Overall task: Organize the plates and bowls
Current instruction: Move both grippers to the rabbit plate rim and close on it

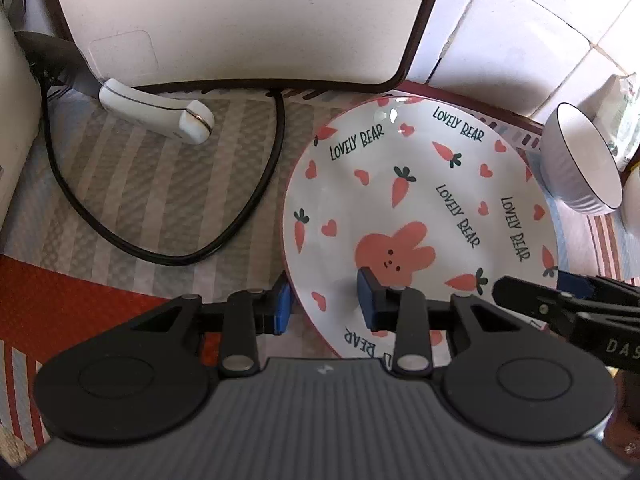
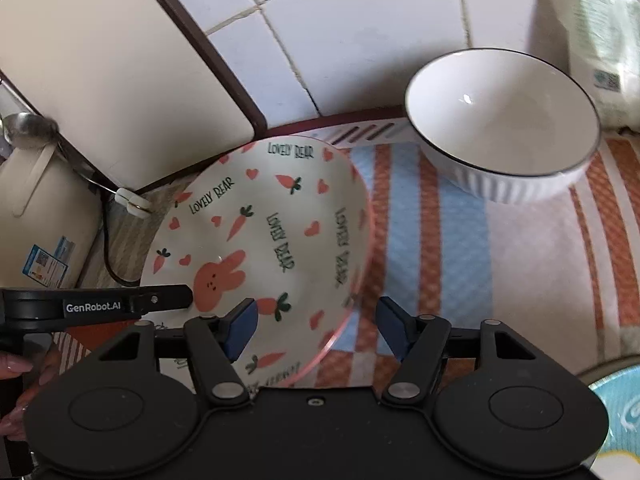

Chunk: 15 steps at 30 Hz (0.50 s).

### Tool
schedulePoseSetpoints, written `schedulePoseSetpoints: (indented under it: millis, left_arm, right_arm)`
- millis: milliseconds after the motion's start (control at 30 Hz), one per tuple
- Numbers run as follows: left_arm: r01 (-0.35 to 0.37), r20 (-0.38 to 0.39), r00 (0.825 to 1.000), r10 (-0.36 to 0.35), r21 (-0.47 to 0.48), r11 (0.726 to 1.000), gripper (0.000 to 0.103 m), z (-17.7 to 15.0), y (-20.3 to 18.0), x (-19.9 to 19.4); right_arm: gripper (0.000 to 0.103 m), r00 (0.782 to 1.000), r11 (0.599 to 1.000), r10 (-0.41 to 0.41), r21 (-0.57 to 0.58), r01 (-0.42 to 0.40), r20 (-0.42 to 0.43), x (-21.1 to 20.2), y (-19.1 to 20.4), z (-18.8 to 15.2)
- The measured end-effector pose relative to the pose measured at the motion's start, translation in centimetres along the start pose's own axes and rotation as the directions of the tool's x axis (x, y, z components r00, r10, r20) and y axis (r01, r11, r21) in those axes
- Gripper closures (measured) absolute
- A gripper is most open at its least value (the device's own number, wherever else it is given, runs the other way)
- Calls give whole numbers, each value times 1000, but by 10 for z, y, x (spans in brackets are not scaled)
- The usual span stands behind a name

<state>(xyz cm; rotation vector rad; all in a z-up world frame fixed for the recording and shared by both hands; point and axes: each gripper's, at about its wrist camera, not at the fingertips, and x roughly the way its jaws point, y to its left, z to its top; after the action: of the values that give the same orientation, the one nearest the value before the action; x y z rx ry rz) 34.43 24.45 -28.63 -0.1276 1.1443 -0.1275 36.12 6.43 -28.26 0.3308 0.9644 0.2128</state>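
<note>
A white plate with pink rabbit, carrots and "LOVELY BEAR" lettering (image 1: 420, 216) lies on the striped mat; it also shows in the right wrist view (image 2: 272, 240). My left gripper (image 1: 326, 304) is open, its jaws straddling the plate's near left rim. My right gripper (image 2: 316, 328) is open, its jaws straddling the plate's near right rim. A white ribbed bowl with a dark rim (image 2: 504, 124) stands to the plate's right, also seen in the left wrist view (image 1: 580, 164).
A white appliance (image 1: 240, 20) stands at the back with a black cable (image 1: 240, 216) looping on the mat. A white ceramic spoon (image 1: 156, 110) lies by it. A packet (image 2: 592, 40) leans on the tiled wall. A blue plate (image 2: 624, 412) sits at right.
</note>
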Motion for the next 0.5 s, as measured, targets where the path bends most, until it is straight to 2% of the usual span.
schedulePoseSetpoints:
  millis: [33,67,100,167,200,233,367,500]
  left_arm:
    - [1,4,1000,-1,-2,1000,70,-1,0,0]
    - [1,8,1000,-1,-4,1000,70,-2,0,-1]
    - [2,11,1000,-2,-5,1000,70,-3,1,0]
    - [-4,19,1000,5,-8,1000,71,-4,0,-1]
    - [-15,22,1000,15,-1,1000,71,-4,-1,-2]
    - [-25,25,999,25,3,1000,71,-5,-3,-2]
    - [-44,33,998,44,12,999,71,-5,-6,-3]
    - [-41,40,998,41,14,999,71,-3,-4,-7]
  right_arm:
    - [32,1000,1000,0,-8,0,2,1,2,0]
    - [36,1000,1000,1,-14,-1,3,2,3,1]
    - [47,1000,1000,6,-17,-5,8,3,4,2]
    - [53,1000,1000,-14,-14,14,9,5,5,2]
    - [67,999,999,-33,-12,33,9,4,5,2]
    - [74,997,997,-75,-6,75,10,4,4,2]
    - [82,1000,994,-28,108,29,-9,3,-12,7]
    - [85,1000,994,4,110,-3,-16,-6,-13,7]
